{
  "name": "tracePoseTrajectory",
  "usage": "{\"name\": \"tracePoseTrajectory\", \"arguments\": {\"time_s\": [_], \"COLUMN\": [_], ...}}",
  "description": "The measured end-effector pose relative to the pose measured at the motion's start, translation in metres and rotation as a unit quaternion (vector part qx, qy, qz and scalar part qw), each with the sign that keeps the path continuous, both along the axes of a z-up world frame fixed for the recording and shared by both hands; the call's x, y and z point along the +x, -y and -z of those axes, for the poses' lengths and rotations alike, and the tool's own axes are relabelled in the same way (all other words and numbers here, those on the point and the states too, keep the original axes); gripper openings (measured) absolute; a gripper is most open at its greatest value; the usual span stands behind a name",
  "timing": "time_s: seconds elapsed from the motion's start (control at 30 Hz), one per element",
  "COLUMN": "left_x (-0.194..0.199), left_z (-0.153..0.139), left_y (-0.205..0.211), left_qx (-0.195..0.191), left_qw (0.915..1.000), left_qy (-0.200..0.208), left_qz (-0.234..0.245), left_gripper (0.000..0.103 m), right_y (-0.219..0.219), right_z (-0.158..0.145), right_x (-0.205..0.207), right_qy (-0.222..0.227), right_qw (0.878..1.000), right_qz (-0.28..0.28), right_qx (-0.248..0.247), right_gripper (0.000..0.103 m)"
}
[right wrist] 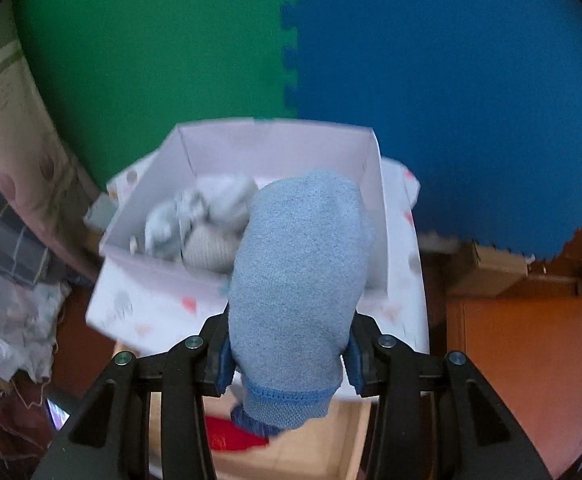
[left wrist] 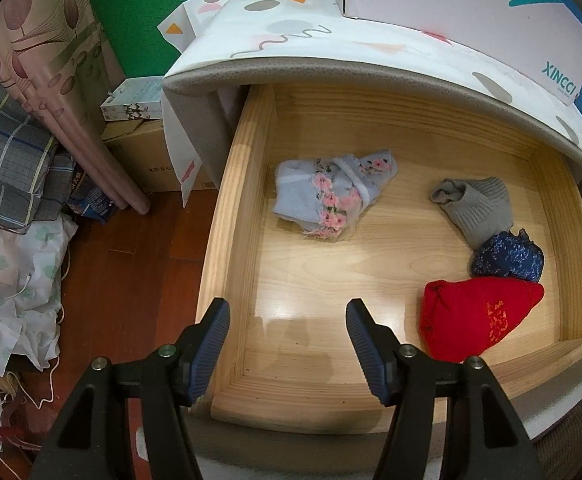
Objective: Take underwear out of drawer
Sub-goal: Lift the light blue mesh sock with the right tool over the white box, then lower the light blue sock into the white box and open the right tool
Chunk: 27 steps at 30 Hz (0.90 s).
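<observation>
Underwear, a light-blue knit piece (right wrist: 299, 280), is pinched between the right gripper (right wrist: 289, 354) fingers, held in the air above the drawer's near edge and in front of a white box (right wrist: 275, 140) that already holds pale bundles (right wrist: 195, 220). Step looks like carry-to-box; next move likely calls for reaching over the box and letting go. Left gripper (left wrist: 287, 320) hangs spread, empty, over the wooden drawer (left wrist: 371, 264). Farther in: red bundle (left wrist: 479, 316) right, navy bundle (left wrist: 507, 256), grey one (left wrist: 475, 204), floral blue piece (left wrist: 327, 194) mid-left.
</observation>
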<state>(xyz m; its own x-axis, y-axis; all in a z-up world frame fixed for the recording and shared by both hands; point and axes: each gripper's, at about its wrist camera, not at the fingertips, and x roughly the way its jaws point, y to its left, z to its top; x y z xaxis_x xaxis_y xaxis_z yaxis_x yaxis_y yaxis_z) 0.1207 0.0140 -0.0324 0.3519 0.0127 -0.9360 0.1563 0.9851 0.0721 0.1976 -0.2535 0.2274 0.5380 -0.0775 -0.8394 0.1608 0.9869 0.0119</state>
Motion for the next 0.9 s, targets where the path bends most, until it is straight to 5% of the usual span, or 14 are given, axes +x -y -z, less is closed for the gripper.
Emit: {"name": "tracePoseTrajectory", "arguments": {"time_s": [0.23,0.63,0.8,0.9], "left_x": [-0.001,-0.002,-0.002,-0.003], "left_z": [0.0,-0.001,-0.004,-0.008], "left_y": [0.0,0.002,0.0,-0.005], "left_qx": [-0.005,-0.002,-0.01,-0.023], "left_qw": [1.0,0.9999,0.9997,0.9992], "left_qy": [0.0,0.009,0.017,0.023], "left_qz": [-0.003,-0.004,-0.012,-0.022], "left_gripper": [0.062,0.062,0.062,0.062], "right_y": [0.015,0.027,0.026,0.018], "right_z": [0.031,0.096,0.082,0.059], "right_x": [0.065,0.091,0.081,0.061], "right_qy": [-0.034,-0.097,-0.07,-0.042], "right_qw": [0.999,0.995,0.997,0.999], "right_qz": [0.017,0.025,0.027,0.015], "right_qx": [0.013,0.005,-0.001,-0.008], "right_gripper": [0.041,0.049,0.077,0.077]}}
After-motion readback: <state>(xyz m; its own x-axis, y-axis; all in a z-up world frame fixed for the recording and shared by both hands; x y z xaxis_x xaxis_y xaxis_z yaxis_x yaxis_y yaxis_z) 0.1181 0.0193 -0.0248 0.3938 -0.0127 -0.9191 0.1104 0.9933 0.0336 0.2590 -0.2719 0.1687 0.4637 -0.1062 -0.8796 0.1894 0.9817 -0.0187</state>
